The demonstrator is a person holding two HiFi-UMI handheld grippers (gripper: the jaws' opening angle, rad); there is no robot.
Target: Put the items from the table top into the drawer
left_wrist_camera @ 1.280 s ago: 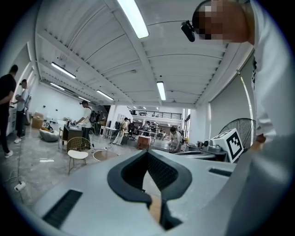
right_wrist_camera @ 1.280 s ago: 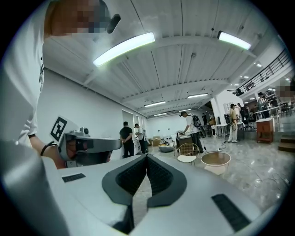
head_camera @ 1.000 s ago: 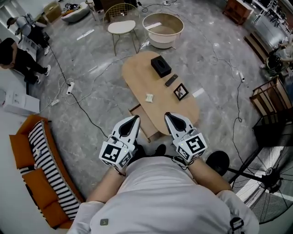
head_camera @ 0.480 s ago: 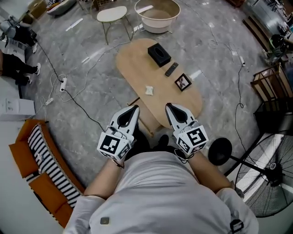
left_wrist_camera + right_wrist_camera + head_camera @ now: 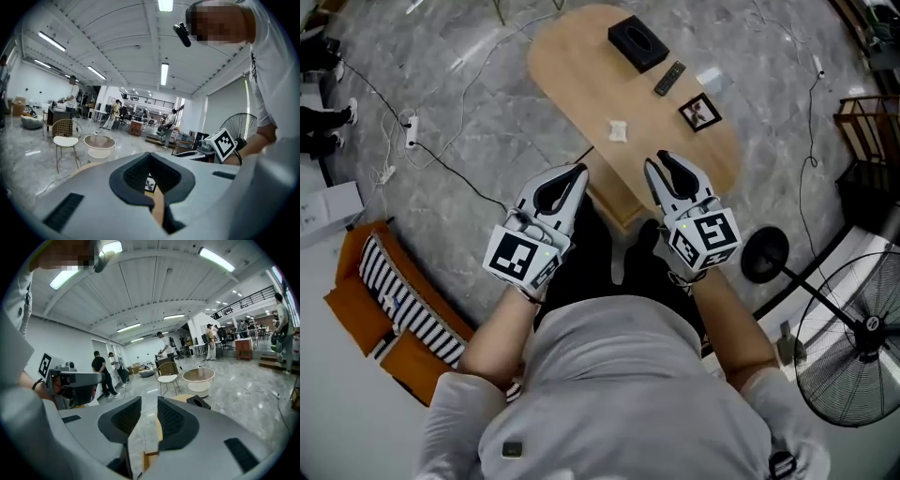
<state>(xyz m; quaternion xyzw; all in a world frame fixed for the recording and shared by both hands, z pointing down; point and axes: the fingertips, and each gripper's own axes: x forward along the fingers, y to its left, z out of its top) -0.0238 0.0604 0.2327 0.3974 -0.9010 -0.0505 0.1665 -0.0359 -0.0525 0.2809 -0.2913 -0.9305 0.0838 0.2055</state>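
A: Tongs?

B: Left tongs [image 5: 577,174] closed tip to tip, nothing held. Right tongs [image 5: 659,161] a little apart, just been opening, gap empty. Both hang at the near edge of the surface [image 5: 572,66], either side of the drawer [image 5: 614,202], which juts out below that edge.

A: Items?

B: All four on top, none in the drawer. Wad [image 5: 619,130] nearest. Frame [image 5: 699,112] to its right, remote [image 5: 669,79] beyond, black box [image 5: 637,44] at the far end.

A: What could go wrong?

B: My read: the wad is small and soft, and a narrow gap could shove it along rather than take it. The frame may tip or slide off the right edge if it is nudged. The box looks wide for either pair of tongs and sits a long reach away. The person's legs crowd the drawer, so a drop could miss it.

A: Surface, room?

B: Tan oval top, mostly bare. Grey stone floor, with cables [image 5: 459,173] trailing left. Striped sofa [image 5: 384,291] at lower left, fan [image 5: 862,328] at lower right.
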